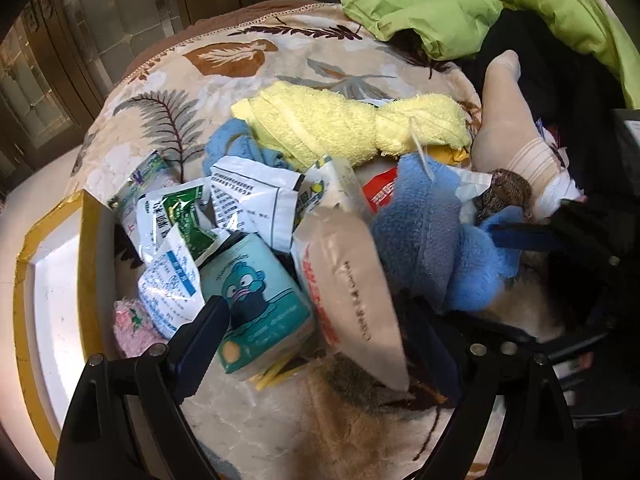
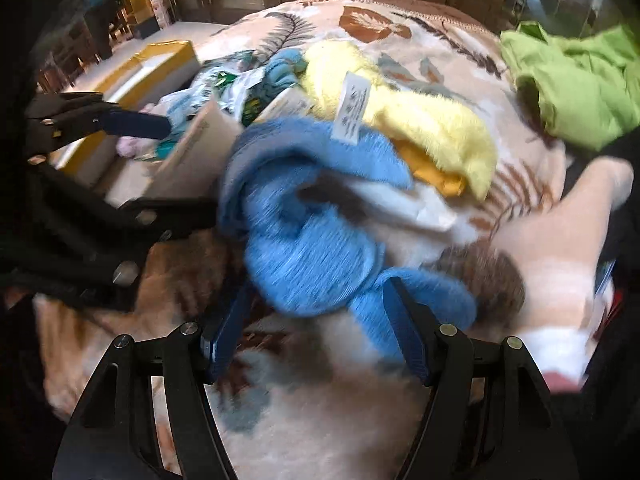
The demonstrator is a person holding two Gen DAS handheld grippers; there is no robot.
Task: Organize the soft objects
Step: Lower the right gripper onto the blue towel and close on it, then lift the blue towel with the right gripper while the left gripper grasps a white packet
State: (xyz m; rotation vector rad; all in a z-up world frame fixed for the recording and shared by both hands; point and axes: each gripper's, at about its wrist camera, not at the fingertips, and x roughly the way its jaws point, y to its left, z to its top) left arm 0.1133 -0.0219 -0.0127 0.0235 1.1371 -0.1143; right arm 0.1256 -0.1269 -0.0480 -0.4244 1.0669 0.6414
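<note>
The right gripper (image 2: pixel 316 332) has its jaws spread wide, a blue towel (image 2: pixel 304 248) bunched between them (blurred). The left gripper (image 1: pixel 320 344), jaws wide, straddles a beige pouch (image 1: pixel 352 280). At twelve o'clock beyond lies a yellow towel (image 1: pixel 344 124).

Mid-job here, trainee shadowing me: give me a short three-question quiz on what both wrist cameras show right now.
1. True or false: the yellow towel lies on top of the pile, farther from the cameras than the blue towel.
2. Multiple choice: which gripper has the blue towel between its open fingers? A) left gripper B) right gripper C) neither
3. Short answer: what stands at the blanket's edge, left of the packets in the left wrist view?

Key
1. True.
2. B; the jaws straddle the towel, not yet closed on it.
3. A white box with yellow-taped edges.
</note>
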